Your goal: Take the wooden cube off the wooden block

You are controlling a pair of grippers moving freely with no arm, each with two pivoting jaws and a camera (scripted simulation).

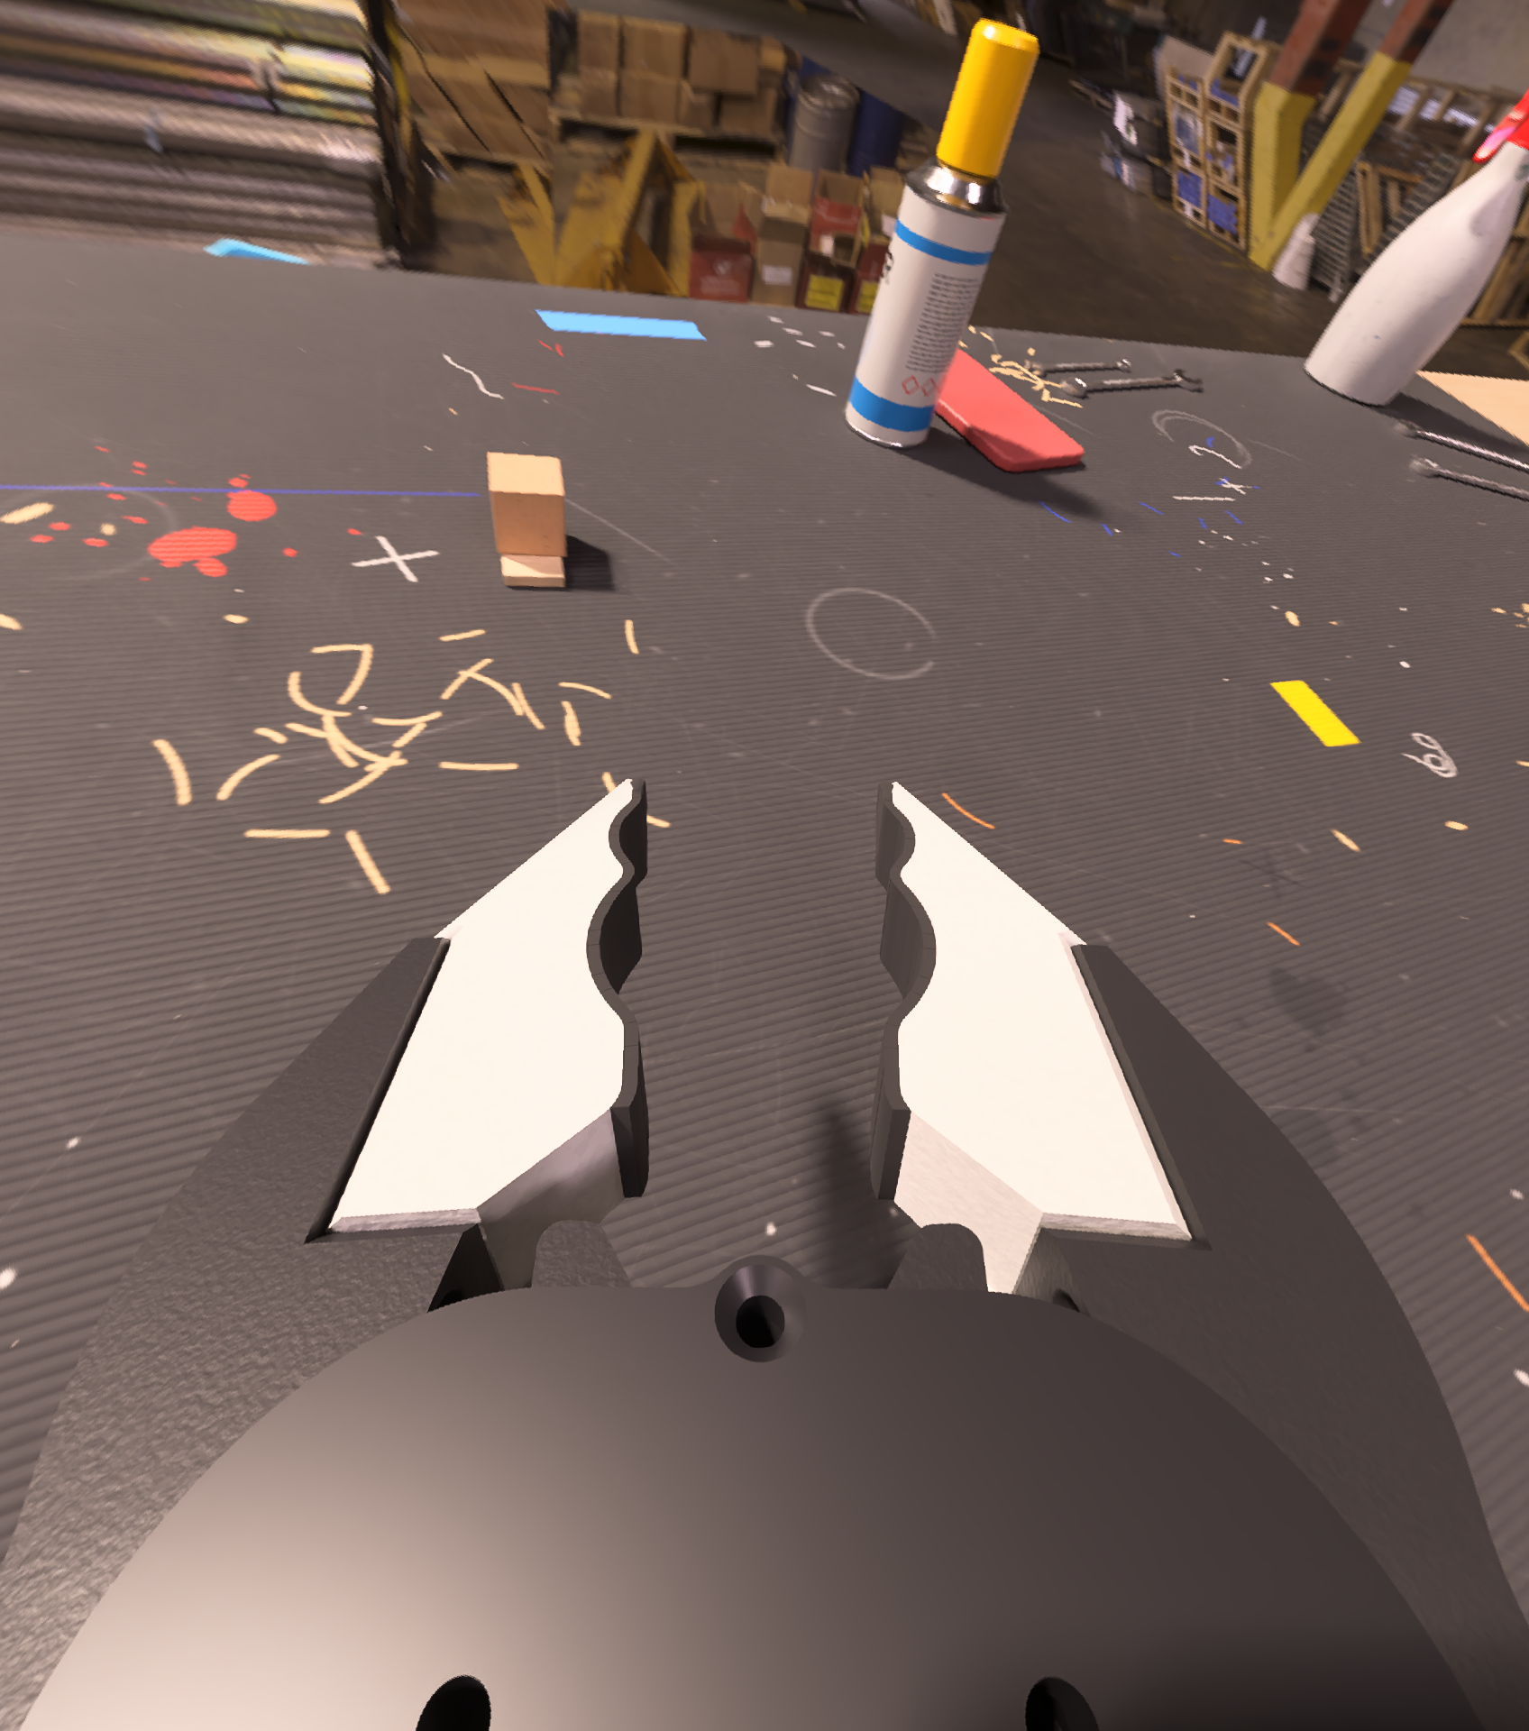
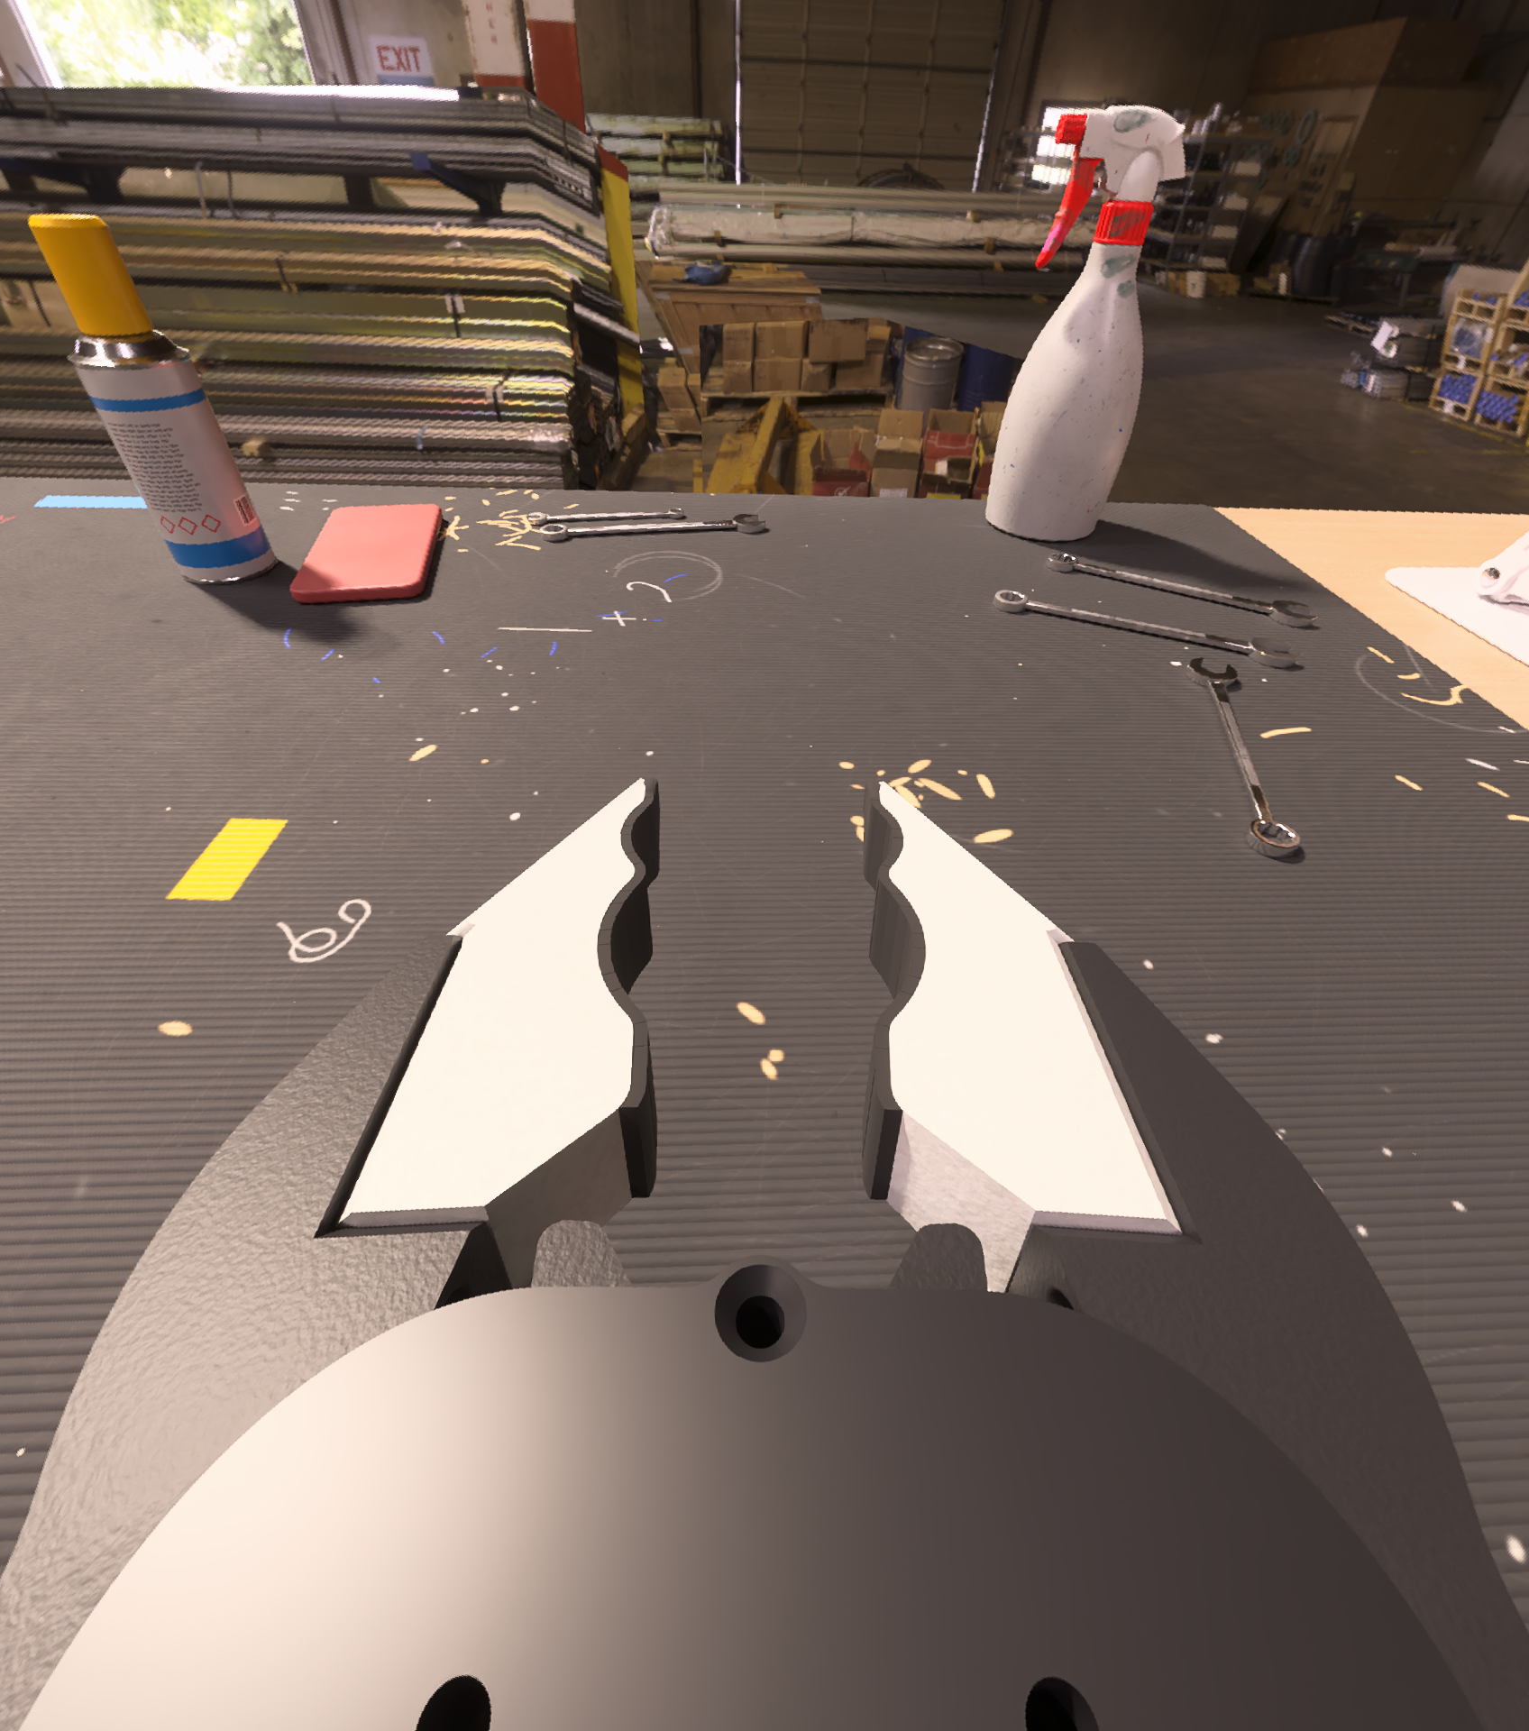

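Since only the left wrist view shows the wooden cube (image 1: 526, 504), we judge the left tongs (image 1: 761, 796) the better placed: the cube stands ahead and to their left, well apart, toward the worktop's (image 1: 1023, 937) far edge, sitting on the thin wooden block (image 1: 533, 569). Both the left tongs and the right tongs (image 2: 761, 796) are spread wide and hold nothing. We count one cube, one block, one spray can (image 1: 929, 272), one spray bottle (image 2: 1081, 375), one red pad (image 2: 367, 553) and five wrenches (image 2: 1243, 749).
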